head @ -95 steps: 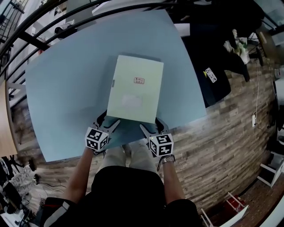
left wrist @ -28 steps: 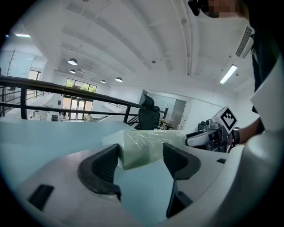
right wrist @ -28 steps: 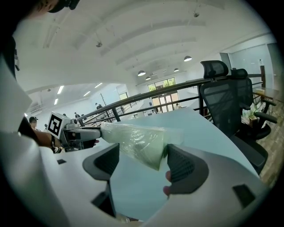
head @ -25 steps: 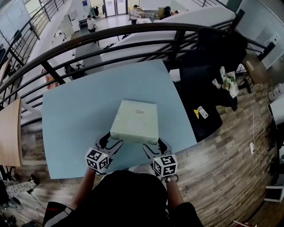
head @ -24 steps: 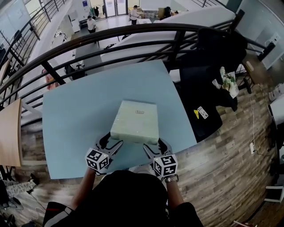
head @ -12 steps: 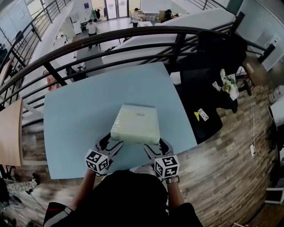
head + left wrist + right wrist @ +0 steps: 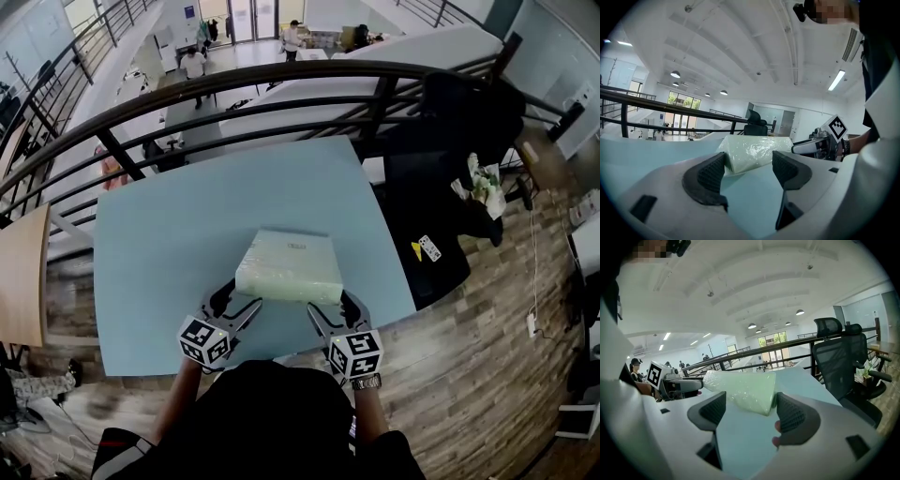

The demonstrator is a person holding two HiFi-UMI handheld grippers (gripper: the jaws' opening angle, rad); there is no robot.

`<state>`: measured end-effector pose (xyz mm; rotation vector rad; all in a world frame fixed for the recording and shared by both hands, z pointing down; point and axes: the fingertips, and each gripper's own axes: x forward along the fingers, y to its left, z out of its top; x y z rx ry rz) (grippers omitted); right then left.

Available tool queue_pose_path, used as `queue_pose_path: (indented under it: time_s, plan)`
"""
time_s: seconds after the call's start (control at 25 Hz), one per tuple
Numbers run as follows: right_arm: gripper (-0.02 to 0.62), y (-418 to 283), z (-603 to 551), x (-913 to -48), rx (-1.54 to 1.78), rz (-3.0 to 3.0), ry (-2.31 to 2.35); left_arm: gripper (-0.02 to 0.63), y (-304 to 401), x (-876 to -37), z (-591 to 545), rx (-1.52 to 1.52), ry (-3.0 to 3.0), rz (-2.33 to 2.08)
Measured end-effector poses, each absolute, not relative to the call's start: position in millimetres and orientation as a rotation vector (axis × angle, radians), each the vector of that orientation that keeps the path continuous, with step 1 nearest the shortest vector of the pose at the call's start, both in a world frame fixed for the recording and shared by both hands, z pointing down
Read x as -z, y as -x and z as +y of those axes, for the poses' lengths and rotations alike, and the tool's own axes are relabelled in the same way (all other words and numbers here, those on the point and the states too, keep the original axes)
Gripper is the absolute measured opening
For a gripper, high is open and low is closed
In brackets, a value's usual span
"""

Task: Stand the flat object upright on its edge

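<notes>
Box [image 7: 288, 265] [image 7: 757, 152] [image 7: 745, 392], pale green, flat and wrapped in clear film, sits near the front of the light blue table [image 7: 169, 234], just ahead of the person. It is tilted: both gripper views show its near edge raised off the tabletop with a shadow beneath, while its far edge appears to rest on the surface.

The left gripper [image 7: 236, 298] [image 7: 749, 164] is at the box's near left corner. Its jaws stand apart, and the corner sits at their tips without being clamped. The right gripper [image 7: 331, 305] [image 7: 747, 411] is at the near right corner, also spread wide, with that corner sitting between the tips of its dark pads [image 7: 790, 416]. Each gripper view shows the other gripper beside the box.

A black railing [image 7: 281, 80] runs behind the table. A black office chair [image 7: 459, 103] [image 7: 834, 357] stands to the right on the wooden floor [image 7: 469, 356].
</notes>
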<state>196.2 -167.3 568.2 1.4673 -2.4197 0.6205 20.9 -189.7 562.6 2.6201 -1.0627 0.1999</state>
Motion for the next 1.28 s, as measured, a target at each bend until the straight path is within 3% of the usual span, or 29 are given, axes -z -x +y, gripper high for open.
queue_pose_path:
  time_s: [1.28]
  plan:
    - [0.318,-198,-174,-526,-0.506,-2.483,-1.505,0.322,-23,-520,-194,-0.117,-2.655,-1.12]
